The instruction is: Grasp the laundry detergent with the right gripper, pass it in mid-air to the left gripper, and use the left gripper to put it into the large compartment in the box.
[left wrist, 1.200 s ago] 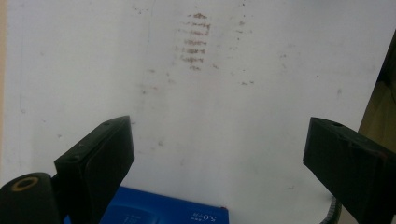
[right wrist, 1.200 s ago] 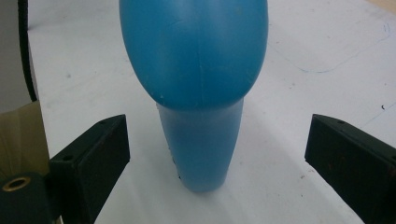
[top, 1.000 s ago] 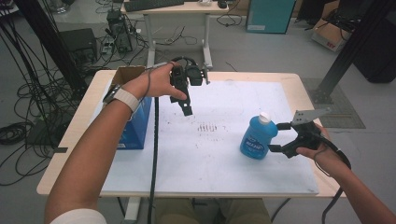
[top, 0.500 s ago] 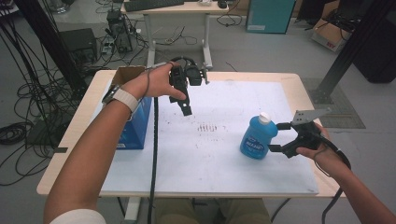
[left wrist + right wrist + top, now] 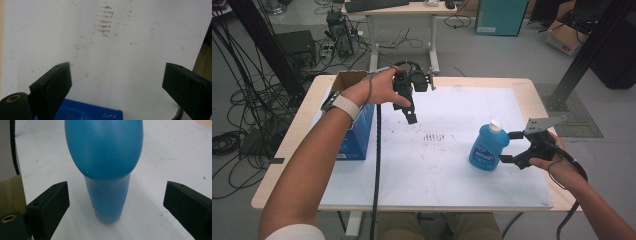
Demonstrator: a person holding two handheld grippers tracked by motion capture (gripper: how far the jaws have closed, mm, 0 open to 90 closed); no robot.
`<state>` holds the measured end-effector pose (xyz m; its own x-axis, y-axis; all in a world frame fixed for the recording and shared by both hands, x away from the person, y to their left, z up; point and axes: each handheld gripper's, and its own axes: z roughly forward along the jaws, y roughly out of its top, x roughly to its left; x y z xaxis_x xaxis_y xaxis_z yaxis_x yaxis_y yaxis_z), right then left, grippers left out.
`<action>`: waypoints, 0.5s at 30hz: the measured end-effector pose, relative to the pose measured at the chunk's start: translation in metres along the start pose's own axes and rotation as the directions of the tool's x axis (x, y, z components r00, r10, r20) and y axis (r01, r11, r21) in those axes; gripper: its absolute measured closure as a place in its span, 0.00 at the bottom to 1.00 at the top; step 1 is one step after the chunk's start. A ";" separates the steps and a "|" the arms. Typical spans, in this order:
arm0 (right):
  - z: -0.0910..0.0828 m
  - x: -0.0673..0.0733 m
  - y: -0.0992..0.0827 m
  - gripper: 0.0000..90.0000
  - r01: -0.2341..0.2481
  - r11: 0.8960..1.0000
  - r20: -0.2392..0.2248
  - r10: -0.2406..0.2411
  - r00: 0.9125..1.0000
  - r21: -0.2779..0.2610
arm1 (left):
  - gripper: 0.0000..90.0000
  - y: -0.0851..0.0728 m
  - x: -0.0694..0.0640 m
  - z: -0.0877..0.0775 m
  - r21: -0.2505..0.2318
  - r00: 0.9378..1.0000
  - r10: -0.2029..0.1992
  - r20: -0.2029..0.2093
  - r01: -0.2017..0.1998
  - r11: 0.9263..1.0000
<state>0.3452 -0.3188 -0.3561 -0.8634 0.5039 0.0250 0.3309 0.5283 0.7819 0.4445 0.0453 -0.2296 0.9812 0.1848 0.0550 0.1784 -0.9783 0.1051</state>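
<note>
With jaws spread wide, the right gripper point(image 5: 507, 147) lines up beside the blue detergent bottle point(image 5: 484, 148), needing only to advance and squeeze, while the left gripper point(image 5: 411, 117) hangs open well away.

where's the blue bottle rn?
High view: the bottle stands upright on the white mat's right side, just left of the open right gripper, apart from its jaws.

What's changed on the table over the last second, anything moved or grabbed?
Nothing visibly changed. The left gripper still hangs open above the sheet beside the box, holding nothing. The right gripper still sits open beside the bottle, its jaws apart on either side without gripping it. The bottle stands upright in the same spot.
</note>
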 end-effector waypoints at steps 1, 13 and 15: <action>0.000 0.000 0.000 0.07 -0.001 1.000 0.000 0.001 1.000 0.000 | 0.10 0.000 0.000 0.000 -0.001 1.000 -0.001 0.000 0.001 1.000; 0.000 -0.001 0.000 0.07 0.001 1.000 0.000 -0.001 1.000 0.002 | 0.10 0.000 0.001 0.000 0.000 1.000 0.000 0.003 0.000 1.000; 0.000 -0.001 0.000 0.07 0.003 1.000 0.000 -0.003 1.000 0.003 | 0.10 0.000 0.001 0.000 0.001 1.000 0.001 0.001 -0.001 1.000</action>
<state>0.3457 -0.3192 -0.3559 -0.8644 0.5023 0.0224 0.3293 0.5319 0.7802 0.4452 0.0456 -0.2297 0.9815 0.1835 0.0546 0.1772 -0.9787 0.1041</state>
